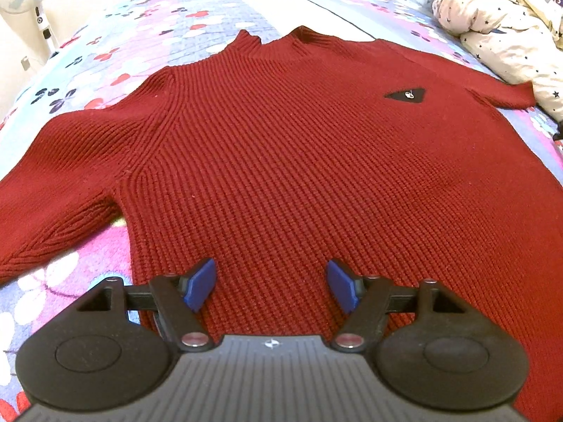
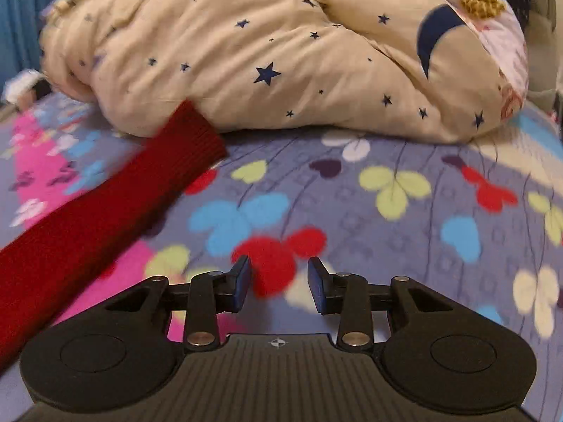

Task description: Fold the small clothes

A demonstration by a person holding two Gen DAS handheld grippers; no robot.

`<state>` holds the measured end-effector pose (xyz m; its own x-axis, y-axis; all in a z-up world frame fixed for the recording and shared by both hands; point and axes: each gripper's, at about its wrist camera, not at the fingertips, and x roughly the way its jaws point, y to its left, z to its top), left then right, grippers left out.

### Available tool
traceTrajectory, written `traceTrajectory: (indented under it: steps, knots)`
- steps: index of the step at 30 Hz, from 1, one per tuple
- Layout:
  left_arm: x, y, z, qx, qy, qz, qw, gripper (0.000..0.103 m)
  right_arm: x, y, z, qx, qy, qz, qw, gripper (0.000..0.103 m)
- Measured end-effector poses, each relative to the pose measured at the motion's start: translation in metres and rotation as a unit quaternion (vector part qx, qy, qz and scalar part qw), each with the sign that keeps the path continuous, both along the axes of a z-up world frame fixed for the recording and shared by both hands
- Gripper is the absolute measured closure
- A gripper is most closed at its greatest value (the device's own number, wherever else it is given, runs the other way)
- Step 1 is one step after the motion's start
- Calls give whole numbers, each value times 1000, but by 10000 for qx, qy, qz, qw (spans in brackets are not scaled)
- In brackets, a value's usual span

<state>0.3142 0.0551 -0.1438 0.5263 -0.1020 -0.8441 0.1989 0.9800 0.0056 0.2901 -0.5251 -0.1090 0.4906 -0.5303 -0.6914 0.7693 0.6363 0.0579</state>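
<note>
Red rib-knit sweater [image 1: 281,161], one only, spread flat and face up on floral bedsheet [image 1: 218,10]; high collar far side, black triangular patch [image 1: 404,95] on chest (single). Sleeve cuff [image 2: 190,133] touching one star-print duvet [image 2: 281,52]. Left gripper [image 1: 271,288] over hem, jaws wide, empty. Right gripper [image 2: 279,283] over bare sheet, jaws partly apart, empty.
</note>
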Motion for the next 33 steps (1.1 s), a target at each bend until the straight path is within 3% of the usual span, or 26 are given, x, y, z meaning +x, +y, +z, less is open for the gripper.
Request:
traceTrajectory:
  steps: [3,7,11,14,17,24,29,33]
  knots:
    - [-3,1,1,-35,-59,43,10000,27,-18,23,9,293,-115,647,9974,64]
    - [-18,0,4,24,-211,0,9998,26,-40,61,39,878,-290,1728,9806,57]
    - [-45,3,10,10,-164,16,9999,23,-64,110,51,1518,117,2868,9458,45]
    - [-69,6,14,25,-12,23,10000,23,-85,148,46,1480,763,3512,9214,45]
    - [-103,10,20,-14,188,123,9997,23,-110,171,38,1102,1288,3680,9143,44]
    - [-177,4,22,437,535,16,9976,19,-157,173,40,790,1528,3890,9050,39]
    - [-206,32,23,71,460,680,9966,19,-174,170,39,776,1661,3914,9018,37]
    - [-217,55,16,-620,357,1378,9879,20,-177,167,37,825,1580,3882,9042,37]
